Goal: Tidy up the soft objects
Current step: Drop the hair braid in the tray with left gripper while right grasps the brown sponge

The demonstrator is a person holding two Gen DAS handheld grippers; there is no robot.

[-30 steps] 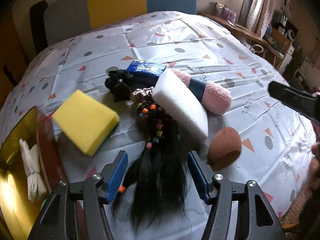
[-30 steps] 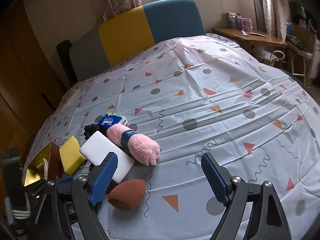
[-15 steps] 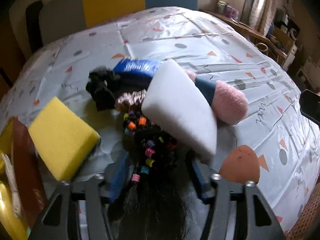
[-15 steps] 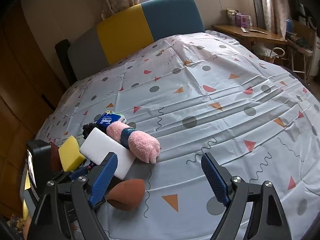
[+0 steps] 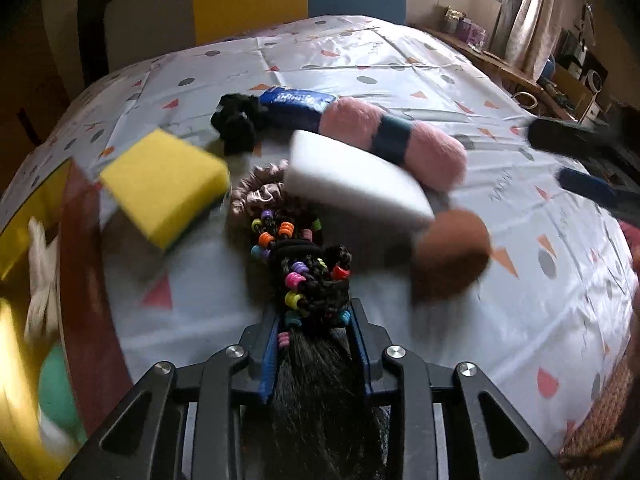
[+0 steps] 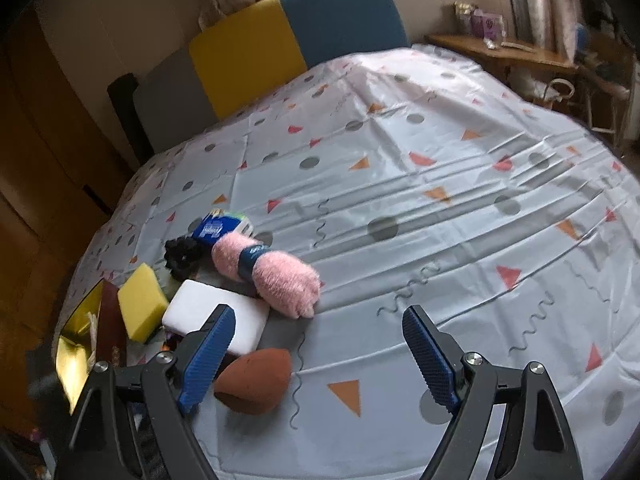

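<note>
At the bottom centre of the left wrist view, the beaded hairpiece [image 5: 316, 300] is clamped between the closed-in fingers of the left gripper [image 5: 316, 344]. The right gripper [image 6: 316, 356] is held wide open and empty. At the left edge, a gold-lined box [image 5: 16, 216] already holds a white item. Farther up, the brown sponge [image 5: 452, 256], white sponge [image 5: 352, 180], yellow sponge [image 5: 164, 180], scrunchies and pink roll [image 5: 396, 140] are left unsorted; the task is judged early.

Two sponges [image 5: 164, 184] [image 5: 356, 178] — two scrunchies [image 5: 236, 120] [image 5: 258, 196]
</note>
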